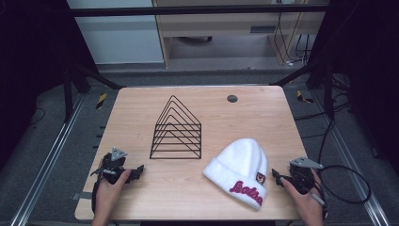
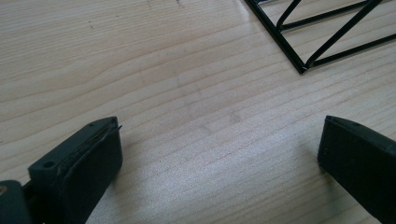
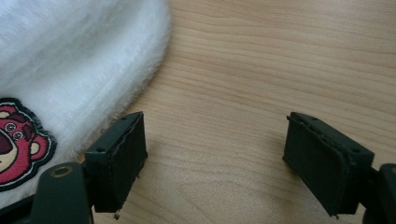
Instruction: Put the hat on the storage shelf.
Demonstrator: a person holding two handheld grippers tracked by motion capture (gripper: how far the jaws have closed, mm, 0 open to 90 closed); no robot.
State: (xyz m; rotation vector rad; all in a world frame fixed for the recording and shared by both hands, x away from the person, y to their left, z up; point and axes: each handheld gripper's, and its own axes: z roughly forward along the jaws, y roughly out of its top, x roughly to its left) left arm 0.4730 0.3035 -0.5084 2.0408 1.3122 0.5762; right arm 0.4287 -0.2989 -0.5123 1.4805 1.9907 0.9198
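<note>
A light wooden table (image 1: 141, 108) is seen from above, with a person's two forearms coming in from the near edge, each hand holding a two-jaw gripper. The left gripper (image 1: 138, 170) rests near the table's front left corner, and its jaws stand wide apart with nothing between them; in the left gripper view only bare wood grain lies between the two black pads (image 2: 100, 161). The right gripper (image 1: 277, 179) sits near the front right corner, its jaws likewise spread and grasping nothing. A white fuzzy beanie (image 1: 240, 169) lies flat on the table just beside the right gripper, toward the table's middle, its folded cuff facing the person. The cuff carries red embroidered lettering (image 1: 245, 192) and a small pink bear patch (image 3: 16, 142). In the right gripper view, the beanie's furry edge lies close beside one jaw, but whether they touch cannot be told, and bare wood shows between the jaws. A black wire rack (image 1: 176, 129), made of nested triangular frames, stands upright at the table's centre, behind the beanie and to its left, apart from both grippers. A small dark round cap (image 1: 232, 98) sits in the tabletop near the far edge.
</note>
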